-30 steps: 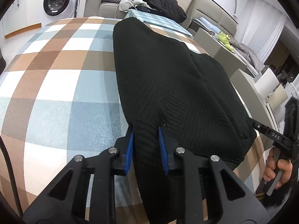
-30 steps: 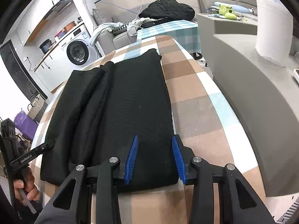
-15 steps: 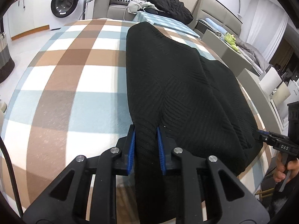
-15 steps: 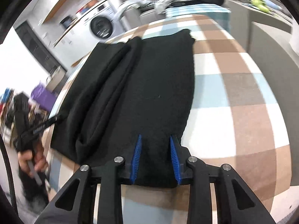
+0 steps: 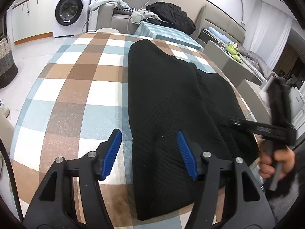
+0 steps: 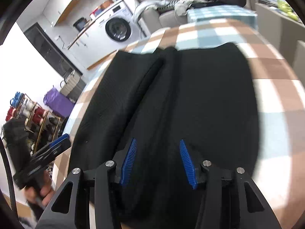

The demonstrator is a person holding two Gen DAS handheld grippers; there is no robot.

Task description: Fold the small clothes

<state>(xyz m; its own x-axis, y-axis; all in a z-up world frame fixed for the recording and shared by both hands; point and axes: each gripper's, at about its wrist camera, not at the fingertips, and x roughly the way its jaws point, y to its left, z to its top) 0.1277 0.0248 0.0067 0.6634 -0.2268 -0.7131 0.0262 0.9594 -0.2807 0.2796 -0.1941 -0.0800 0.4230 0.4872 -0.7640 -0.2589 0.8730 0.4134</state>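
1. Black garment lies lengthwise on the checked tabletop, from lower centre up to upper centre of the left wrist view. One long side is folded over, leaving a raised ridge down the middle.
2. Left tool: blue pads spread wide apart, gripping nothing. Left pad sits over bare checked cloth just beside the garment's left edge; the right pad is over the black fabric.
3. Right tool: pads apart, both over the near end of the garment. Whether they touch the fabric cannot be told; view is motion-blurred.
4. In the left wrist view the right tool appears at the right edge, a hand around its handle, its black fingers reaching over the garment's right side and hiding part of that edge.
5. In the right wrist view the left tool shows at lower left, blurred, beside the tabletop's edge.
6. Surroundings, left wrist view: washing machine upper left; woven basket on the floor at the left edge; sofa with a dark jacket and pale clothes at top centre; a second checked surface just beyond the tabletop; grey furniture with a yellow-green item at right.
7. Right wrist view, left edge: purple bag and a rack with coloured spools.
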